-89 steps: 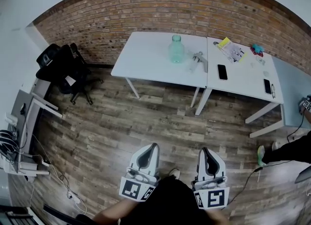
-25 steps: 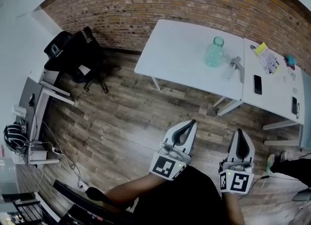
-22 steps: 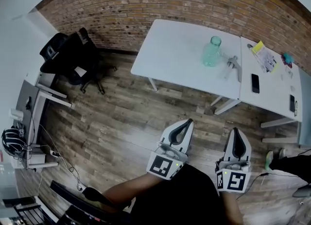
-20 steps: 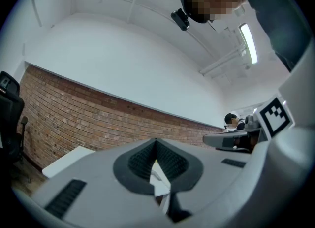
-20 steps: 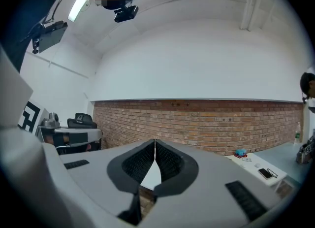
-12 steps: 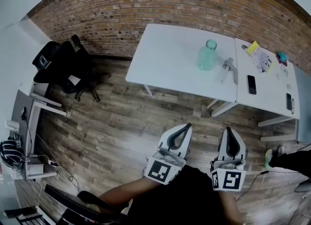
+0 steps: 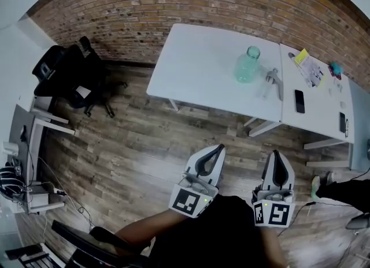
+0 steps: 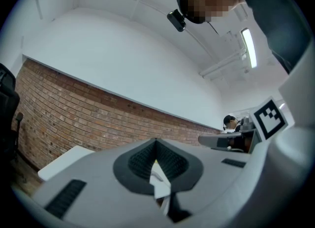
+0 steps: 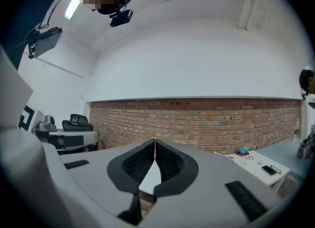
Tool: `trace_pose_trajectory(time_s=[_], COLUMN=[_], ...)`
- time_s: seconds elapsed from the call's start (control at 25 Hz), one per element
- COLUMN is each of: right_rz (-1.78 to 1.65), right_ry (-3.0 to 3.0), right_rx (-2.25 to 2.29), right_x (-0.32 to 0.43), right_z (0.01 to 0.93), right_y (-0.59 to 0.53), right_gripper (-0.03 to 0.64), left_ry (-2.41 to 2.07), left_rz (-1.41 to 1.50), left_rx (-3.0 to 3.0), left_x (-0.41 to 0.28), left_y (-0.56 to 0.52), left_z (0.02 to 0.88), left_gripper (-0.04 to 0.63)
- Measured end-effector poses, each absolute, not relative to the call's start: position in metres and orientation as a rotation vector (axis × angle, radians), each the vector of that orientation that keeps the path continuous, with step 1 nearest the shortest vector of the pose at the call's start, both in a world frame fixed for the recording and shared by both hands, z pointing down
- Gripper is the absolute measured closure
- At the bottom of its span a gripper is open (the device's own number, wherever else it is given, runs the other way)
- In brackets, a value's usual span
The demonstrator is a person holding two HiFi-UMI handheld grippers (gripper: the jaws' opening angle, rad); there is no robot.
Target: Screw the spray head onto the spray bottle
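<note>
Since the 2 grey grippers, left [image 7: 217, 148] and right [image 7: 276, 154], are clamped shut on nothing, well back from the white table [image 7: 191, 58] where the clear green plastic bottle [image 7: 247, 65] stands just beside the loose grey spray head [image 7: 272, 81], I'd guess a shut-jawed reach could topple it.

Open across the brown wood-plank floor [image 7: 144, 145] up to the far white rectangular table [image 7: 196, 58]; bare on its left half. Crowded right of the translucent green plastic bottle [image 7: 247, 67] by the grey plastic spray head [image 7: 273, 80] lying just beside it.
</note>
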State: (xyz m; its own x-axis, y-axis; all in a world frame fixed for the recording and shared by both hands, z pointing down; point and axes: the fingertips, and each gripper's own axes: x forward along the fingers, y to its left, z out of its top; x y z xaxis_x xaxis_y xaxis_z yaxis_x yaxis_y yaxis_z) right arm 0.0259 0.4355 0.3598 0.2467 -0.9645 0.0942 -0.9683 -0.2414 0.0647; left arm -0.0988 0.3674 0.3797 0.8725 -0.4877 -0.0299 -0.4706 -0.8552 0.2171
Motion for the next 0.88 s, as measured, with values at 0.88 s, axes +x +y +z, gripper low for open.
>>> trace_pose_trajectory(time_s=[0.88], right_rz=[0.118], right_ry=[-1.883], right_rx=[2.350], right_x=[0.008], right_z=[0.378], right_y=[0.437], right_gripper=[0.609], left_ry=[-0.815], left_rz=[-0.105], left_rx=[2.875], left_x=[-0.129], left_y=[0.373], left_z=[0.384], left_gripper=[0.600])
